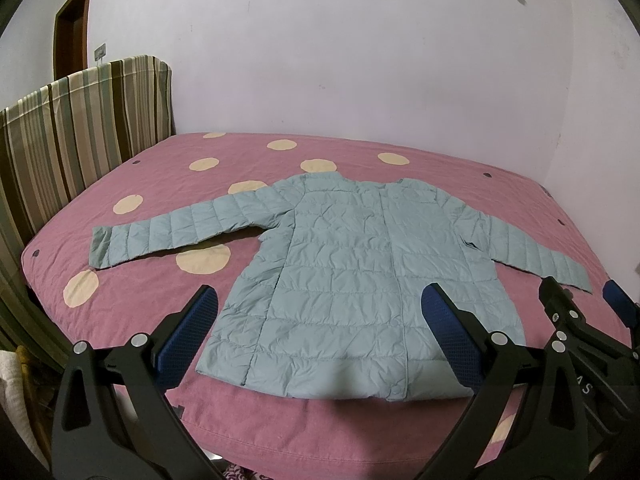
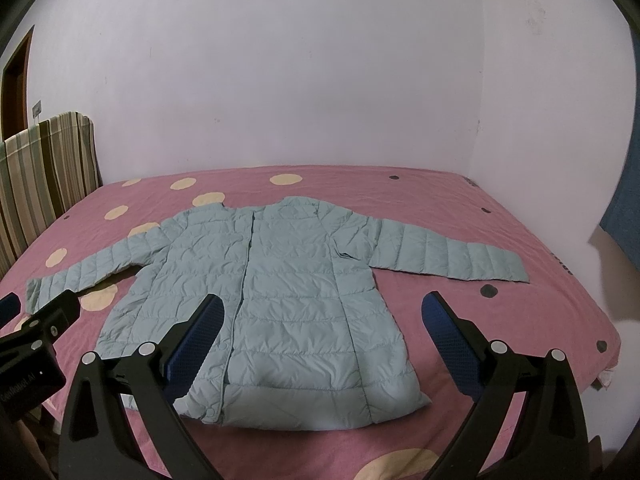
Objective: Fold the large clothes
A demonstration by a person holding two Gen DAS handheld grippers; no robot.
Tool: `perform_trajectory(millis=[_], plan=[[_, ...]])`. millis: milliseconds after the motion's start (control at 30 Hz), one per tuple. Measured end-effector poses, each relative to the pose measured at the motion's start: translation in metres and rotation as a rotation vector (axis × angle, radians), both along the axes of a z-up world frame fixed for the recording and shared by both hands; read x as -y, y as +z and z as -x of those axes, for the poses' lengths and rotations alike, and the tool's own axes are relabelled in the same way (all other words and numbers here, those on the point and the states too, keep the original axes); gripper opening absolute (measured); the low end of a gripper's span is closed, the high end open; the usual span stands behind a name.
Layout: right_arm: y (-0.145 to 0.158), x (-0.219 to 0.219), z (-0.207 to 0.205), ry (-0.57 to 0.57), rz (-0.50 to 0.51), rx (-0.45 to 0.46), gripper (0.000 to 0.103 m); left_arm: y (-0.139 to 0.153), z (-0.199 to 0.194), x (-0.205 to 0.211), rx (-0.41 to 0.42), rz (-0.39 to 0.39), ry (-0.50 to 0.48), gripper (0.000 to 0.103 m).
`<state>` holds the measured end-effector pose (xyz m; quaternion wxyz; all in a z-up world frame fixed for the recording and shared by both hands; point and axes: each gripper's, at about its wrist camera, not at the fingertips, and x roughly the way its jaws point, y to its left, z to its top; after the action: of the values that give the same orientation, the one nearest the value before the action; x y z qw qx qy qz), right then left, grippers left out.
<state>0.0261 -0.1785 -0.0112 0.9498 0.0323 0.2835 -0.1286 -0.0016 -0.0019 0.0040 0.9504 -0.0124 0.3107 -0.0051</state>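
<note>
Pale blue-green and quilted, a puffer jacket (image 1: pixel 352 276) lies spread flat on the bed (image 1: pixel 160 312), front up, its snap placket closed down the middle and both sleeves stretched out to the sides. Seen from the left wrist, the pink bedspread carries cream dots, and a striped headboard cover (image 1: pixel 76 128) stands at the left against the lilac wall (image 1: pixel 320 60). The left gripper (image 1: pixel 320 316) hangs above the jacket's hem with its fingers spread wide and nothing between them; the blue pads (image 1: pixel 188 332) frame the lower body of the garment. At the right edge the right gripper (image 1: pixel 580 300) comes into sight just beside it, above the cuff end of one sleeve.

From the right wrist, the jacket (image 2: pixel 280 300) sits in the near half of the bed (image 2: pixel 520 320), collar toward the wall (image 2: pixel 320 80), hem toward the camera. The right gripper (image 2: pixel 324 312) hovers over the hem, fingers (image 2: pixel 448 336) wide apart and empty. The left gripper's black body shows at the lower left, over the other sleeve.
</note>
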Motion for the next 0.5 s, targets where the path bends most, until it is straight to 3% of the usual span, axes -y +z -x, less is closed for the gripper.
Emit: perform_trajectory(millis=[500], plan=[[-0.0044,-0.0045,0.0043,-0.001,0.004,0.004,0.098,-0.0034,0.0007,0.0004,-0.004,0.0,-0.002,0.101]])
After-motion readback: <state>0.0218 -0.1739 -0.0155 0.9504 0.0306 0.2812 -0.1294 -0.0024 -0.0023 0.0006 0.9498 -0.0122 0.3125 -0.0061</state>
